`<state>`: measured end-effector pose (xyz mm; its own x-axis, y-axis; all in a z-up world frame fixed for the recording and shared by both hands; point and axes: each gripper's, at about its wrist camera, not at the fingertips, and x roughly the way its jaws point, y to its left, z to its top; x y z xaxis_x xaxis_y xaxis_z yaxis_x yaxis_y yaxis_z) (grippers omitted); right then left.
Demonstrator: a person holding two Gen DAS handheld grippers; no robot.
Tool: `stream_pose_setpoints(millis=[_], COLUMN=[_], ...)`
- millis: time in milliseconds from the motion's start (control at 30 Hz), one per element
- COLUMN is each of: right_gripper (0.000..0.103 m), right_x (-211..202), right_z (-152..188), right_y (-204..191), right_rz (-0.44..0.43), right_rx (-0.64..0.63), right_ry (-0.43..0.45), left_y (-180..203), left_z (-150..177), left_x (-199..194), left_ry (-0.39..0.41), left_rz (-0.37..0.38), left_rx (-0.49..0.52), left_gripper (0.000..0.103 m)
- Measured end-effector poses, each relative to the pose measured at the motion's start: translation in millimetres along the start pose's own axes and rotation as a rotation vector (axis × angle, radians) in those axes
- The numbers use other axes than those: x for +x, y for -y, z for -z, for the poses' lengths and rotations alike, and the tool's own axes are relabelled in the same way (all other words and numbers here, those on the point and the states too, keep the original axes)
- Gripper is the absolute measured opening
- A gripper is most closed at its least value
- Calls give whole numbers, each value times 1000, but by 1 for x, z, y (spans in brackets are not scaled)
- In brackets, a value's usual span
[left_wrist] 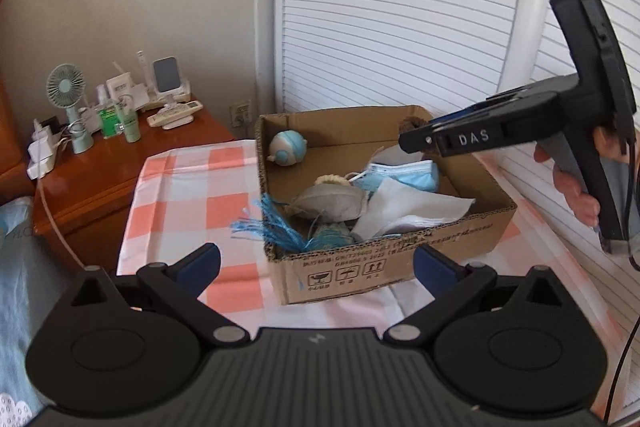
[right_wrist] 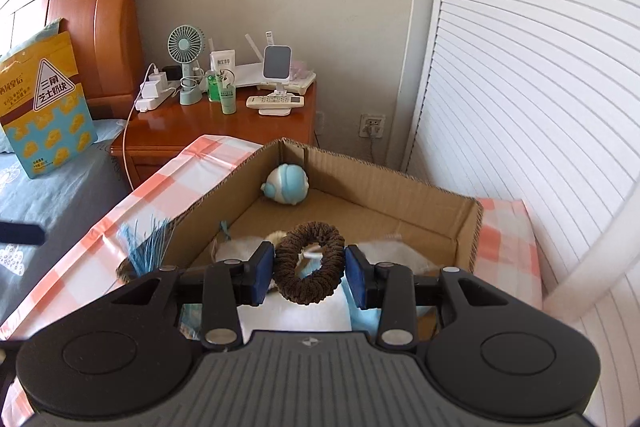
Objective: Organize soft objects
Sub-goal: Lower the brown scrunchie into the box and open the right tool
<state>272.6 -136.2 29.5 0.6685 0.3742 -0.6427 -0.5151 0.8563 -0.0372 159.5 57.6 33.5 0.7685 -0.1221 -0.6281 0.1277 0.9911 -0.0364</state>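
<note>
Above the cardboard box (right_wrist: 384,187), right gripper (right_wrist: 310,273) clamps the brown scrunchie (right_wrist: 310,263); left gripper (left_wrist: 316,267) spread apart

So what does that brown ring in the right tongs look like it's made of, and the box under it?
Brown ring: looks like ruched knit or chenille fabric, matte and fuzzy, likely a hair scrunchie. Box: corrugated cardboard, raw brown, with fluting showing along the cut rims and printed shipping marks on its side.
</note>
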Motion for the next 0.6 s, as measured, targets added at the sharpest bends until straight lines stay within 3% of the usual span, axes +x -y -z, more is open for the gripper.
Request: stream_pose_setpoints(millis=[100,300,333,433,600], right_gripper=[43,44,49,89,99], right_x=[21,60,64,76,71], right_z=[-17,-52,-56,-62,-52], right_y=[-1,-10,-11,-17,-31], right_rz=[8,45,49,69,74], right_rx=[-32,-62,-56,-53,-94], right_ry=[-16,-34,-31,-47,-54], left_y=[-3,-4,-4,-5,-8], left_z=[12,26,27,29,33], left_x=[-6,-5,-6,-9,-14], left_ry=[8,-21,-24,-24,-18], left_rz=[-67,-91,-90,-74,-77], left_rx=[-52,-71,-71,-71,-78], left_gripper=[102,102,102,102,102])
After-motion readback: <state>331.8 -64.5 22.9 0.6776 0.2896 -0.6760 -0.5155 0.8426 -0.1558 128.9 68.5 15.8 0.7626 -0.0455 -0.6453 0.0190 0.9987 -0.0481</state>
